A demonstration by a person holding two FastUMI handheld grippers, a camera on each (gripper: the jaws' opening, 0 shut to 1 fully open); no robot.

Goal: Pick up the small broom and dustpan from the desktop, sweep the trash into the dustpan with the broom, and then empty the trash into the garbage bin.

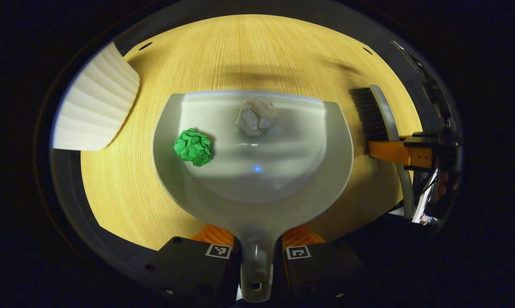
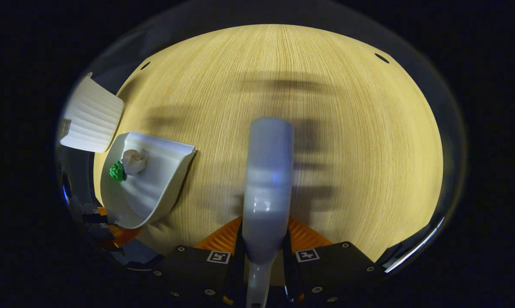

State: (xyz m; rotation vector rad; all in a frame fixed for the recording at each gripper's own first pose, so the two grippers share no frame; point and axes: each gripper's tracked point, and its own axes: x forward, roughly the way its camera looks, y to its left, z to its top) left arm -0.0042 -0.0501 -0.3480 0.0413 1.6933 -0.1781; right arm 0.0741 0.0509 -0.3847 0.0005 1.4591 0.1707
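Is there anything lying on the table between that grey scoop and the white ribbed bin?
No. In the left gripper view, only bare wooden desktop separates the dustpan from the garbage bin; both paper balls already sit inside the pan.

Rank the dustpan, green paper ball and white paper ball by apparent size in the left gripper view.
1. dustpan, far the largest.
2. green paper ball and white paper ball: they look about alike, so no ranking between them.

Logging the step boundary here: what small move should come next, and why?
Probably carry the dustpan toward the white ribbed bin. The green wad and white wad already lie in the pan, the left tool grips its handle, and the broom stands aside.
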